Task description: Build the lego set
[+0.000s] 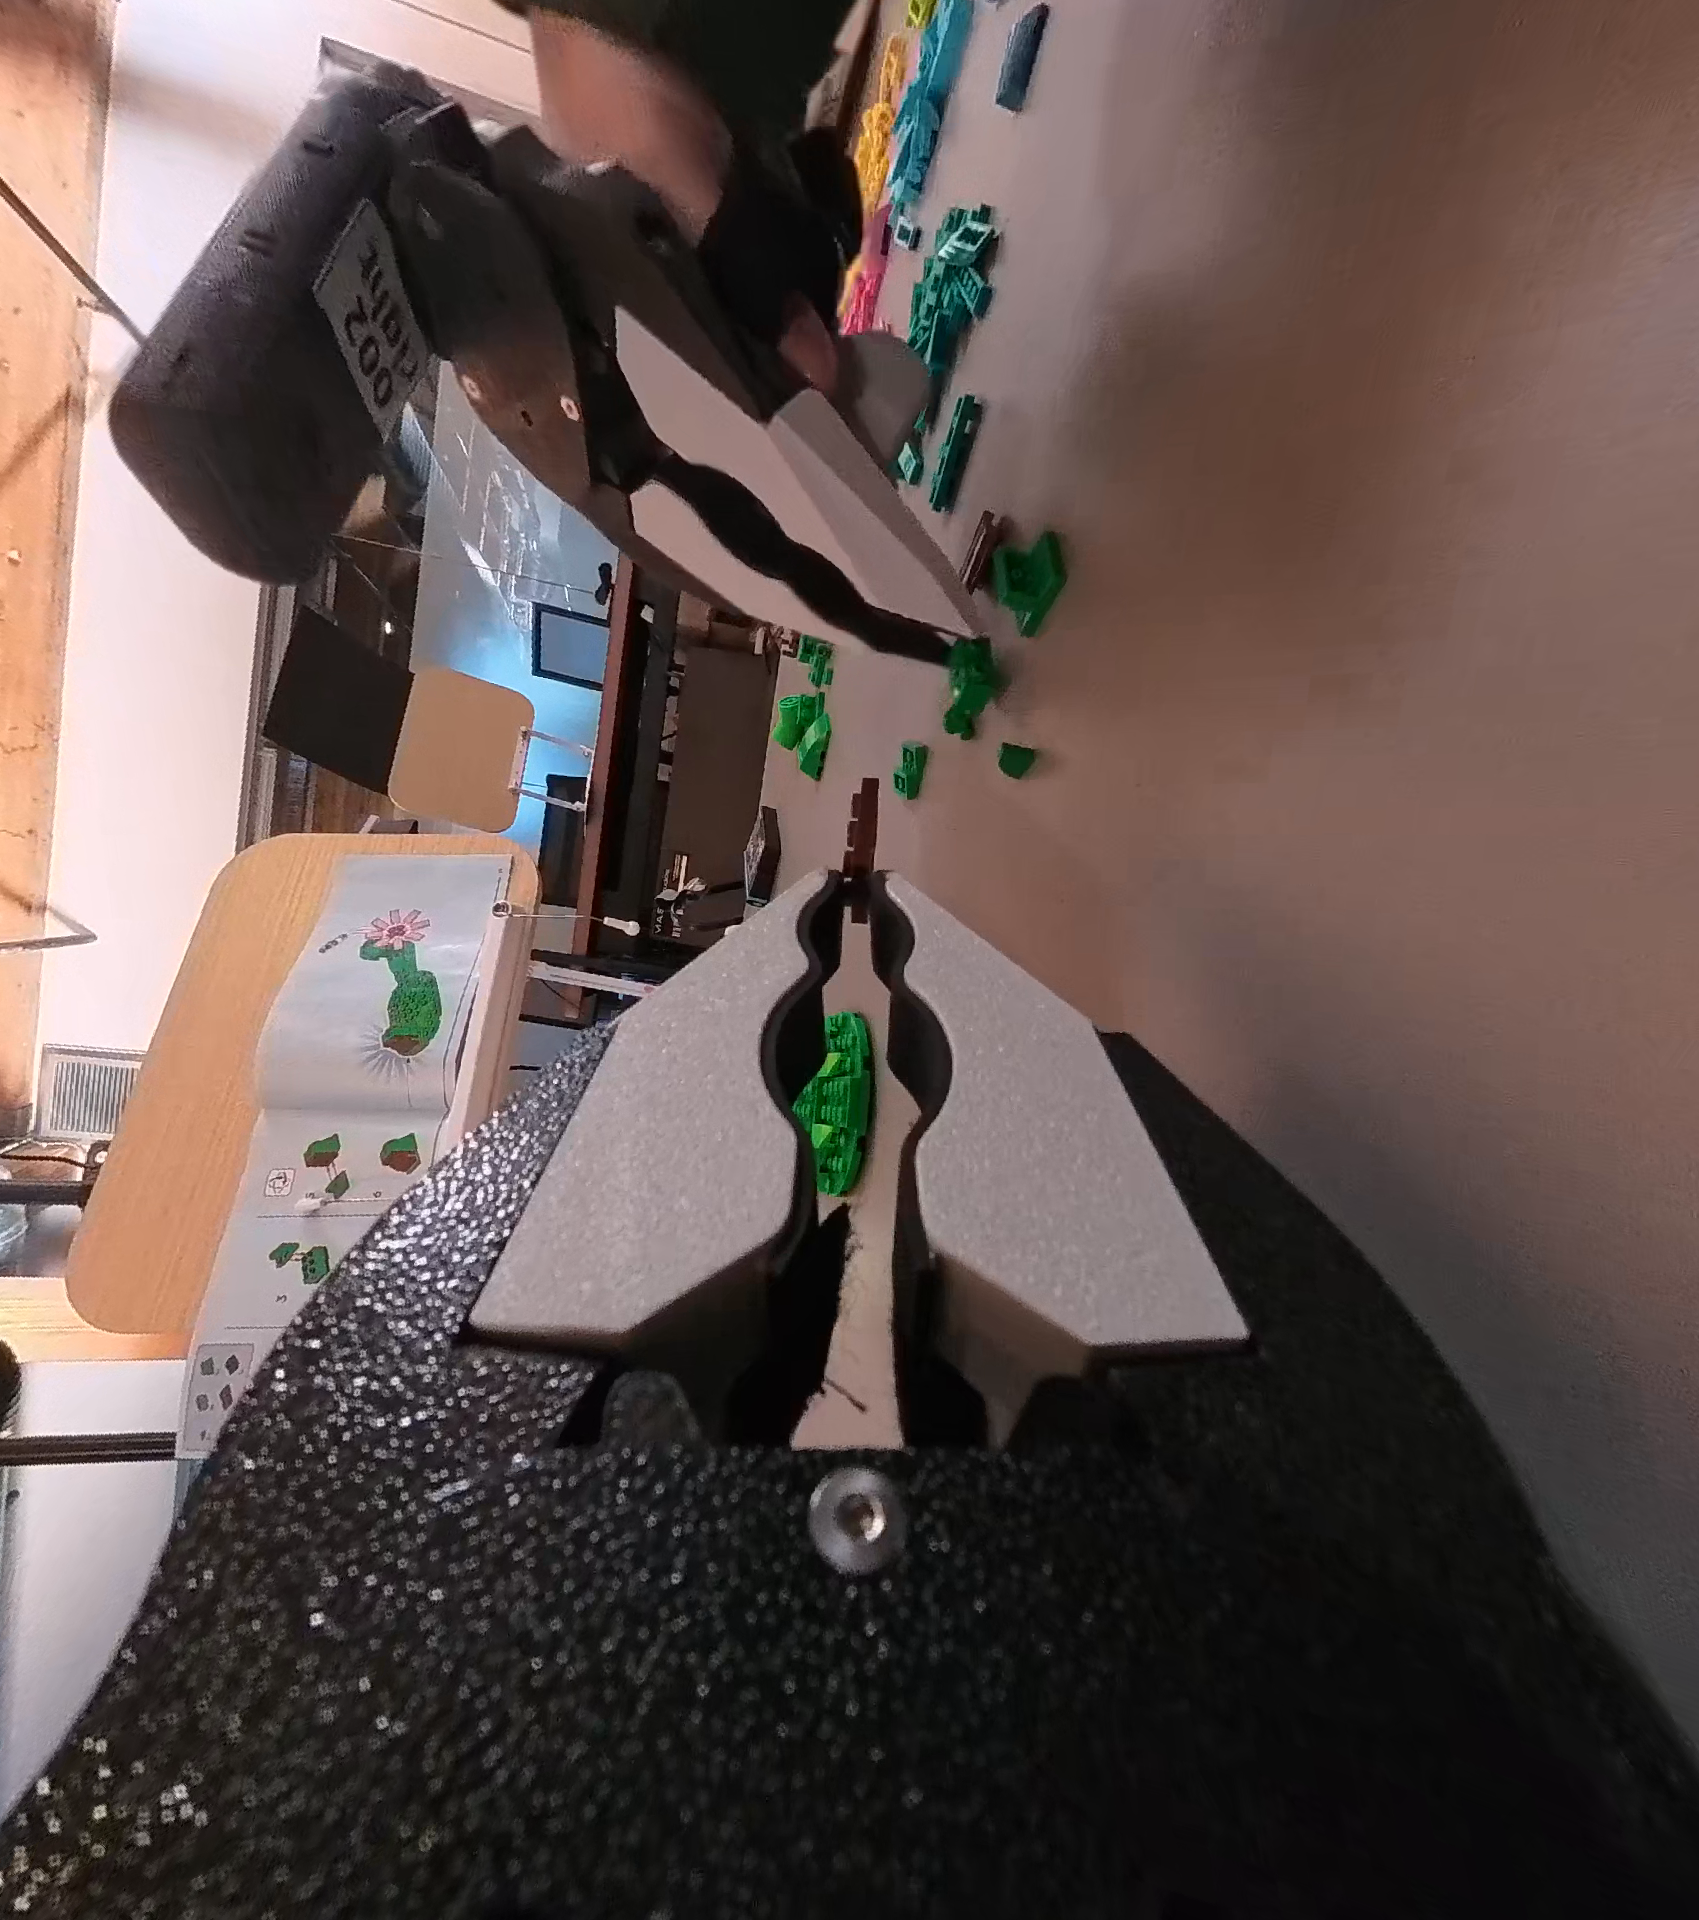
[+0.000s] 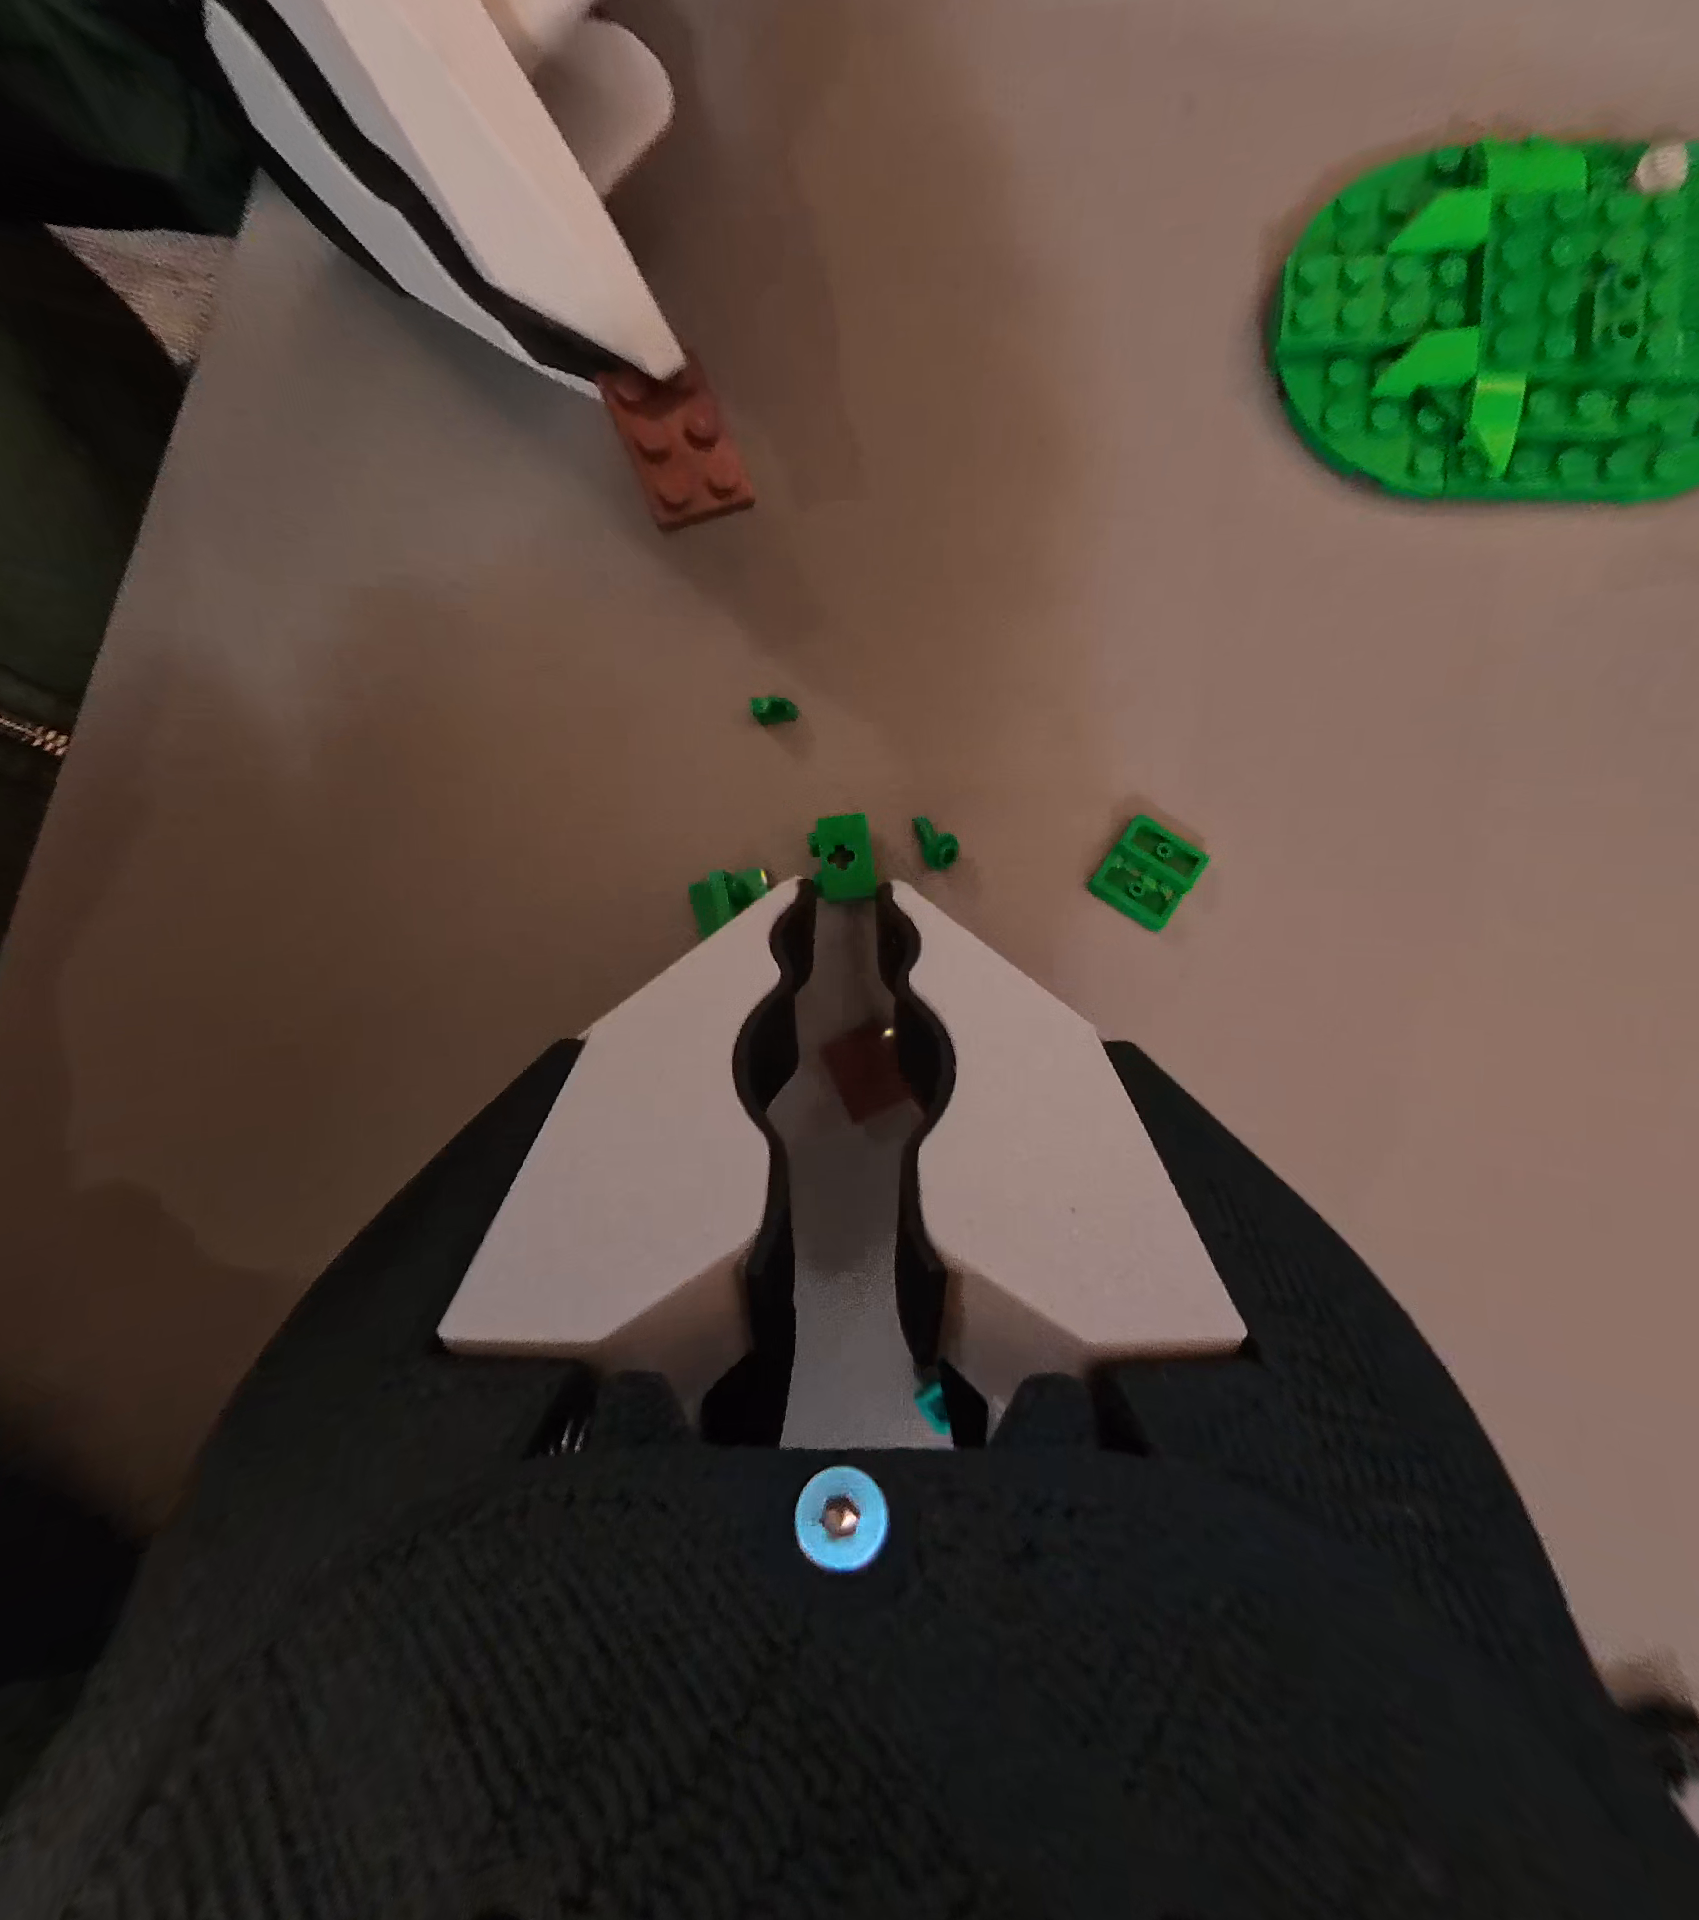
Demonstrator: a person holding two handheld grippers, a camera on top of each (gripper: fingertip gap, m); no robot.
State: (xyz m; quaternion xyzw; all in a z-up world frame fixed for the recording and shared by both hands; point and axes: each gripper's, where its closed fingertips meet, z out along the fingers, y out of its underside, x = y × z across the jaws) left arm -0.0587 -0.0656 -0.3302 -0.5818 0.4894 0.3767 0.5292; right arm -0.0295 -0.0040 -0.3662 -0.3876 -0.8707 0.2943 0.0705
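While the green oval base (image 2: 1541,322) of the build lies flat on the desk (image 2: 1240,1143), studs up and well apart from both tools, each claw has a part pinched at its very tips. The left claw (image 1: 857,883) is clenched on one end of a brown plate (image 2: 684,442), so most of the plate juts out free, probably to leave its studs clear for joining. The right claw (image 2: 843,896) grips a small green brick with a cross-shaped hole (image 2: 841,856) by its lower edge, just above the desk, among loose green pieces (image 2: 1147,871) scattered nearby; it looks freshly taken from that scatter. Teal, yellow and pink parts (image 1: 938,187) sit sorted farther along the desk, out of the working area. An open instruction booklet (image 1: 377,1049) is propped upright behind, likely for checking steps.
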